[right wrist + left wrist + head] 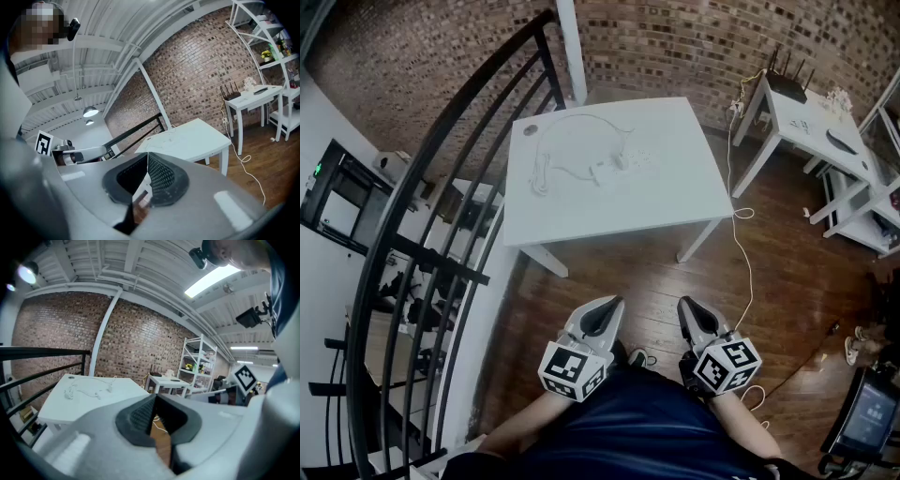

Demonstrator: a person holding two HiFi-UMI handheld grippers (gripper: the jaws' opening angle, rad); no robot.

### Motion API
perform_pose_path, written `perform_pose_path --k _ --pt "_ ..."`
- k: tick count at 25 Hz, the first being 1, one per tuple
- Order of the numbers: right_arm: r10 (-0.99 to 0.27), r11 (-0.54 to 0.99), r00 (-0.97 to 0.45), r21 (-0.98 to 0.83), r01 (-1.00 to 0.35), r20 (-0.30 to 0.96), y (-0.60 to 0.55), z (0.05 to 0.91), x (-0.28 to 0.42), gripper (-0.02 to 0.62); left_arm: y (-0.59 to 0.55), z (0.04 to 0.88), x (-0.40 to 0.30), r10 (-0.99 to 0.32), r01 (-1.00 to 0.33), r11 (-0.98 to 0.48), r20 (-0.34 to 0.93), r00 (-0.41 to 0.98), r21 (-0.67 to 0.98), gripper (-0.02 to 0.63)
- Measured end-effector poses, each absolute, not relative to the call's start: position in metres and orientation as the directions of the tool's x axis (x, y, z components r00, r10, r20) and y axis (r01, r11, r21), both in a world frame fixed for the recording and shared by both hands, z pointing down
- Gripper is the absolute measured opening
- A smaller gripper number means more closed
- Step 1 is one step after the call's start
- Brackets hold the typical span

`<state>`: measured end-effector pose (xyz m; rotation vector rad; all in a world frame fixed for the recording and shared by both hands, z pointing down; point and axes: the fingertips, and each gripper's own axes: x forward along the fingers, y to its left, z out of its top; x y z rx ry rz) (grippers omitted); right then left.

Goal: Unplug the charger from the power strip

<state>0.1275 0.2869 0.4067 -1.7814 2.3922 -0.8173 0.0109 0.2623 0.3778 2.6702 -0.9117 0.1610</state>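
A white power strip lies near the middle of the white table, with a white charger plugged into it and a white cable looping off to the left. From the left gripper view the strip and cable look small and far off. Both grippers are held close to the person's body, well short of the table. My left gripper is shut with nothing in it. My right gripper is shut and empty too.
A black stair railing runs along the table's left side. A second white desk with a router stands at the far right, and a white cord trails over the wooden floor. Brick wall behind. White shelves stand beyond.
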Motion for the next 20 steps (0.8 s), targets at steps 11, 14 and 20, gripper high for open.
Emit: perform_pose_path --k 11,14,20 --pt "-0.897 0.137 -0.298 -0.435 -0.890 0.326 0.203 0.429 0.167 0.012 0.165 0.404 0.029 -0.612 -0.650 -0.693 0.221 0.759 0.312 0.006" --pt "-0.894 0.105 -0.272 -0.424 -0.900 0.357 0.164 0.435 0.182 0.012 0.121 0.412 0.042 -0.592 -0.633 -0.701 0.226 0.773 0.330 0.006" --pt "-0.868 0.059 -0.256 -0.423 -0.904 0.426 0.076 0.446 0.195 0.012 0.027 0.422 0.062 -0.546 -0.602 -0.721 0.254 0.798 0.343 0.006"
